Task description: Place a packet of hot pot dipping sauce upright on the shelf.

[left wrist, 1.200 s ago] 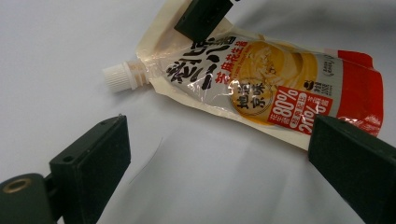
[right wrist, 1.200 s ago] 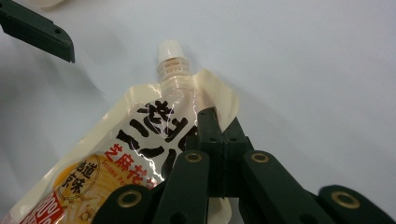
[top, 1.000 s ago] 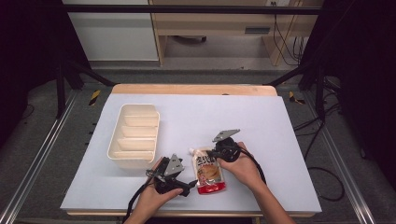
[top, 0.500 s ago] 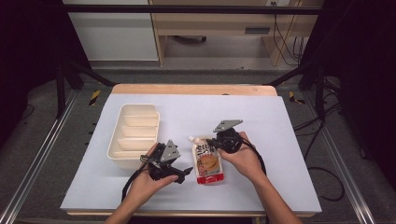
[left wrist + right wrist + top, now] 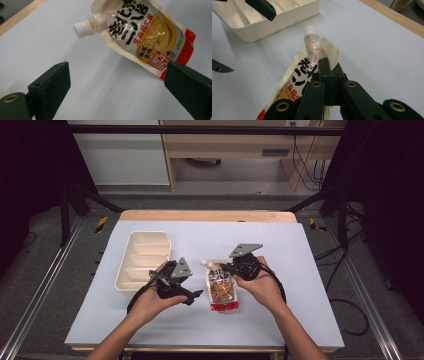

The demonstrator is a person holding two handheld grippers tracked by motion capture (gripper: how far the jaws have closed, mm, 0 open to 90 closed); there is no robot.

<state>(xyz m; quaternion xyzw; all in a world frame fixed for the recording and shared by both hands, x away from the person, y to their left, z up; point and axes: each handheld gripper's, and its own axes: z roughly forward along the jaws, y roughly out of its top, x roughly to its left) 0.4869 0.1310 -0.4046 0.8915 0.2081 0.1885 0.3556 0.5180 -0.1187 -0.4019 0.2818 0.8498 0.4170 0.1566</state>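
A spouted sauce pouch [image 5: 221, 289] with black lettering, a red bottom band and a white cap hangs tilted over the white table. My right gripper [image 5: 226, 268] is shut on its top edge. In the right gripper view the jaws [image 5: 328, 68] pinch the pouch [image 5: 297, 80] just beside the spout [image 5: 310, 37]. My left gripper [image 5: 189, 282] stands open to the left of the pouch, empty. In the left gripper view its gripper [image 5: 120, 87] faces the pouch [image 5: 147, 32], whose capped end is off the surface; the pads [image 5: 51, 85] touch nothing.
A cream tray [image 5: 131, 270] with several compartments lies on the table's left half, just beyond my left hand; its wall [image 5: 287, 22] is close to the spout. The table's wooden far edge [image 5: 210, 215] lies well beyond both hands.
Both hands have risen and moved away from the front edge. The right gripper has lifted the pouch's spout end. The left gripper has come up beside the tray.
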